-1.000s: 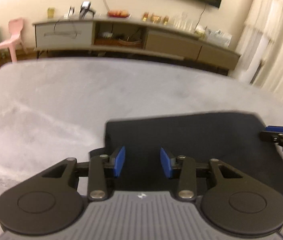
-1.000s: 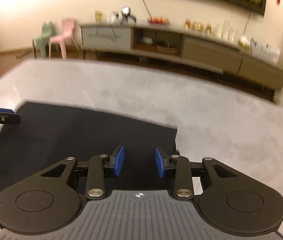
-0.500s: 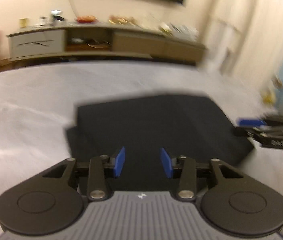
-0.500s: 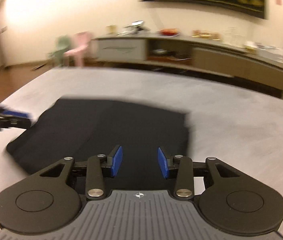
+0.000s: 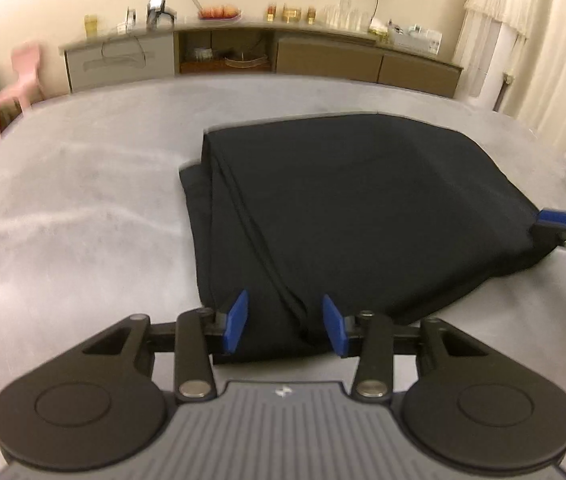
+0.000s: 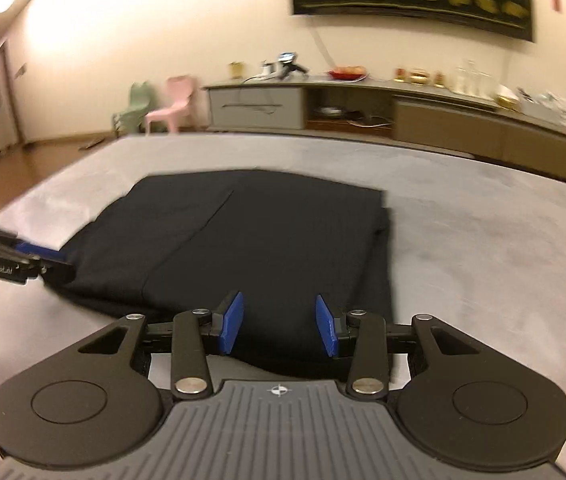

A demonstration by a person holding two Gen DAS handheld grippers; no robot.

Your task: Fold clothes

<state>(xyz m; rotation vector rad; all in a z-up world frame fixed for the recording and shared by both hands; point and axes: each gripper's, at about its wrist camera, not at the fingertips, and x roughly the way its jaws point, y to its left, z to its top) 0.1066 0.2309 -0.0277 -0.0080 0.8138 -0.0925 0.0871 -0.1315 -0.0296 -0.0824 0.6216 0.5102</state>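
Black garment folded on grey bed — sideboard behind | both tongs gaping

Matt black cloth garment lies on a soft, napped grey surface; gripper pads look smooth blue plastic.

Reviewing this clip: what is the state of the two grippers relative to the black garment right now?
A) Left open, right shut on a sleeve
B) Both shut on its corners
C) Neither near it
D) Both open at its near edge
D: the left gripper and right gripper both show blue pads spread apart, with the black garment lying flat between them.
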